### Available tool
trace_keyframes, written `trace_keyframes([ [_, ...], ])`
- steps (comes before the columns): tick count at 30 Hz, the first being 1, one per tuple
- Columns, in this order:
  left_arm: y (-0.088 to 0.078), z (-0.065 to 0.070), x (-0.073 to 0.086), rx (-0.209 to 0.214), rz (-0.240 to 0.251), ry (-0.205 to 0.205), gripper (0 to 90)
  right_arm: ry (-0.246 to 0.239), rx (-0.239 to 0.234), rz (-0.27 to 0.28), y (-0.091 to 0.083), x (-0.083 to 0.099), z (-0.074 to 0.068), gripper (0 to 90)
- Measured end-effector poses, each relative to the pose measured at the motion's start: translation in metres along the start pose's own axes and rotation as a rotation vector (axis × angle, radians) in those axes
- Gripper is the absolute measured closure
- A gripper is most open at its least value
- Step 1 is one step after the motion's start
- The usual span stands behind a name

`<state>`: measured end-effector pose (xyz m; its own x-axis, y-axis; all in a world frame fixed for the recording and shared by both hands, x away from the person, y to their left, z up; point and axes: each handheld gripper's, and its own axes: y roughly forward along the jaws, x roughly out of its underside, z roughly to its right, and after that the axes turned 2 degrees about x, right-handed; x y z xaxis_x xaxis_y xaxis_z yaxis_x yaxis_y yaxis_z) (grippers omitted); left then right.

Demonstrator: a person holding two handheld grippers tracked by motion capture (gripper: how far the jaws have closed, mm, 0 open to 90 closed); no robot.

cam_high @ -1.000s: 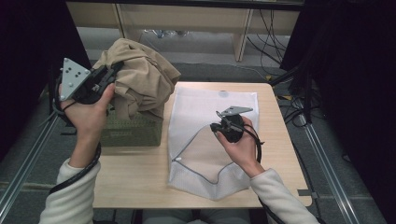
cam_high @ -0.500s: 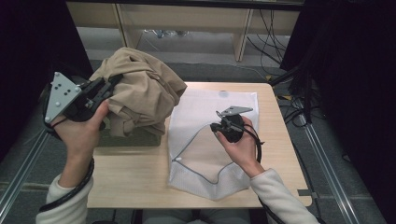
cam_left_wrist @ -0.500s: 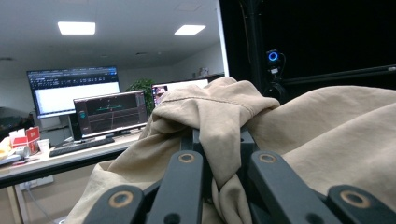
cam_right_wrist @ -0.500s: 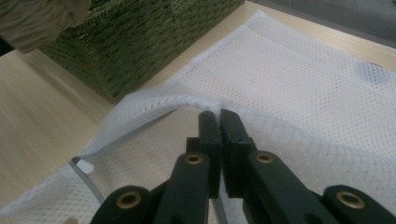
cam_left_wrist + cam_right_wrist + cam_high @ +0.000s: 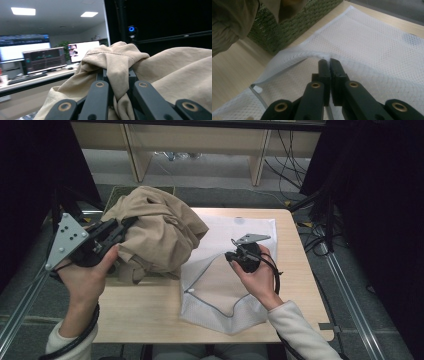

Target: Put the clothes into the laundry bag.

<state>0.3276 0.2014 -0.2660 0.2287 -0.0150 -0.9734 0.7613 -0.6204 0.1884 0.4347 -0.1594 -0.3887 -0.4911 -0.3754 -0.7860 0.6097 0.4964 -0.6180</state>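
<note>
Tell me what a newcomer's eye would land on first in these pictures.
First, the big crumpled tan garment, bunched in the air over the table's left side and above the green woven basket, with the left gripper shut on a fold of it. Next, the white mesh laundry bag spread flat across the wooden table, its opening edge pinched and lifted by the right gripper.

left gripper [image 5: 116,229]: grips tan garment [image 5: 160,235] | right gripper [image 5: 236,254]: pinches mesh bag [image 5: 220,285] edge
</note>
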Motion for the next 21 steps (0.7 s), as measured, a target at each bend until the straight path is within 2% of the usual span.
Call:
trace_keyframes([
  [3,-0.009,0.010,-0.002,0.052,-0.006,-0.018,85.8,0.000,-0.001,0.000,0.000,0.000,0.000,89.6],
  [4,-0.009,0.010,-0.002,0.052,-0.006,-0.018,85.8,0.000,-0.003,-0.004,0.000,0.000,0.000,89.6],
  [5,-0.013,0.013,-0.003,0.080,-0.005,-0.027,85.8,0.000,-0.003,-0.005,-0.001,0.000,0.000,89.6],
  [6,-0.013,0.013,-0.003,0.080,-0.005,-0.027,85.8,0.000,-0.003,-0.005,-0.001,0.000,0.000,89.6],
  [7,-0.018,0.018,-0.005,0.110,-0.006,-0.043,85.8,0.007,-0.003,-0.006,-0.001,0.000,0.000,89.6],
  [8,-0.018,0.018,-0.005,0.110,-0.006,-0.043,85.8,0.001,-0.003,-0.005,-0.001,0.000,0.000,89.6],
  [9,-0.022,0.022,-0.007,0.141,-0.007,-0.039,85.8,0.004,0.000,0.001,0.000,0.000,0.000,89.6],
  [11,-0.025,0.026,-0.010,0.174,-0.013,-0.045,85.8,0.025,0.000,-0.009,-0.001,0.000,-0.002,89.6],
  [13,-0.025,0.027,-0.011,0.183,-0.009,-0.037,85.8,0.017,0.000,-0.005,0.000,0.000,-0.001,89.6],
  [15,-0.025,0.034,-0.011,0.233,-0.026,-0.047,85.8,0.012,0.002,-0.006,0.000,-0.001,-0.001,89.6],
  [16,-0.025,0.034,-0.011,0.233,-0.026,-0.047,85.7,0.012,0.002,-0.006,0.000,-0.001,-0.001,89.6],
  [17,-0.024,0.038,-0.010,0.266,-0.047,-0.047,85.7,0.012,0.002,-0.007,0.000,-0.001,-0.001,89.6],
  [19,-0.024,0.041,-0.009,0.272,-0.061,-0.058,85.7,0.015,0.000,-0.007,0.000,-0.001,-0.001,89.7],
  [21,-0.019,0.048,-0.004,0.314,-0.100,-0.055,85.7,0.010,-0.002,-0.009,-0.001,-0.001,0.000,89.7],
])
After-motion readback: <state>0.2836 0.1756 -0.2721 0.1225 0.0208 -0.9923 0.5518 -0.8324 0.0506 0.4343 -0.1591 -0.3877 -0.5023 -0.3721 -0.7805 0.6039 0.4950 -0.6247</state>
